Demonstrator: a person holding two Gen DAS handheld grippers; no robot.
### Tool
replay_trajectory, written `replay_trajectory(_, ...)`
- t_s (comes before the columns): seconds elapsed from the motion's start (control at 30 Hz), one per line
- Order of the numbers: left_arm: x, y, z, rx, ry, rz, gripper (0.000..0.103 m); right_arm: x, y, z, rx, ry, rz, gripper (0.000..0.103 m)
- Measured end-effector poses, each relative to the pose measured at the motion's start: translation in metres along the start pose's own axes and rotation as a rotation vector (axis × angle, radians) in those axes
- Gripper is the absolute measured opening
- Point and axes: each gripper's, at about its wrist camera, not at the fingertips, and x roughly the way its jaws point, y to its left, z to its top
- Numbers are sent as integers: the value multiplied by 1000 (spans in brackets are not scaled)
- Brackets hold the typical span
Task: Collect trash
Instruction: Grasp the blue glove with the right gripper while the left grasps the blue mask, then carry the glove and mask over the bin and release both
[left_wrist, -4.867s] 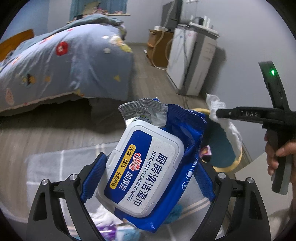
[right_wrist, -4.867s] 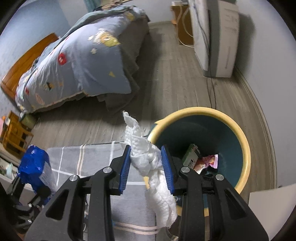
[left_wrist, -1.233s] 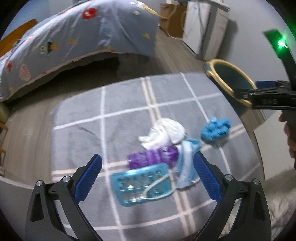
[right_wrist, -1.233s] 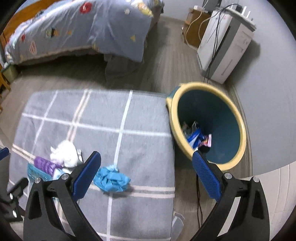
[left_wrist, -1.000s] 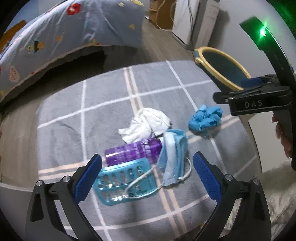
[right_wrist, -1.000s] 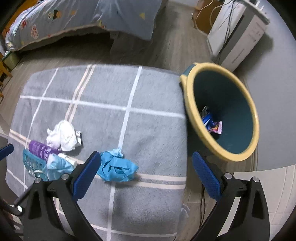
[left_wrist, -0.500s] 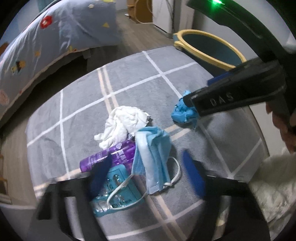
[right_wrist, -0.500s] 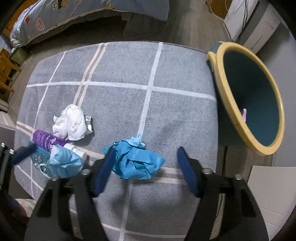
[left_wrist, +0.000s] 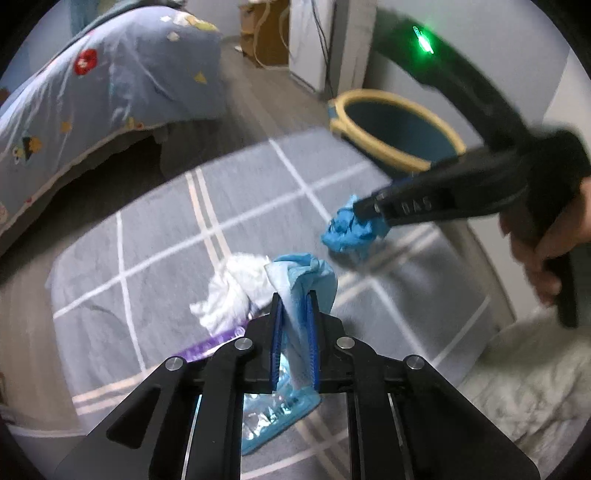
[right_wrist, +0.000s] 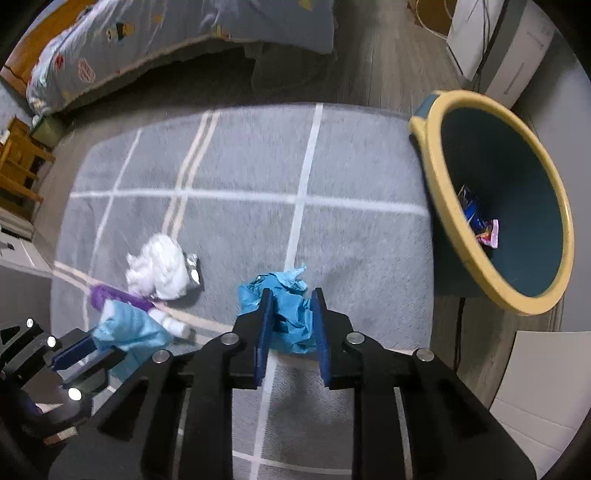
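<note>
My left gripper is shut on a light blue face mask, low over the grey rug. A white crumpled tissue, a purple bottle and a blue blister pack lie under and beside it. My right gripper is shut on a crumpled blue paper wad, which rests on the rug. The wad also shows in the left wrist view. The yellow-rimmed bin stands off the rug's right edge and holds wrappers.
A bed with a blue quilt lies beyond the rug. A white appliance stands by the wall behind the bin. The bin also shows in the left wrist view. A wooden shelf stands at the left.
Both grippers dropped to the rug and closed: the left one on the face mask, the right one on the blue wad. Earlier both released the wipes pack and tissue at the bin.
</note>
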Motion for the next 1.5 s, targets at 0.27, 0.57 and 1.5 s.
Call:
replay_trajectory(0.27, -45, 33, 21, -105, -159, 8, 13, -39, -11, 18, 46, -121, 53, 20)
replay_trajectory(0.57, -77, 55, 37, -144, -268, 72, 13, -93, -26, 28, 34, -259, 41, 20)
replay_trajectory(1.5, -23, 13, 91, -45, -190, 81, 13, -134, -169, 55, 207, -392, -35, 20)
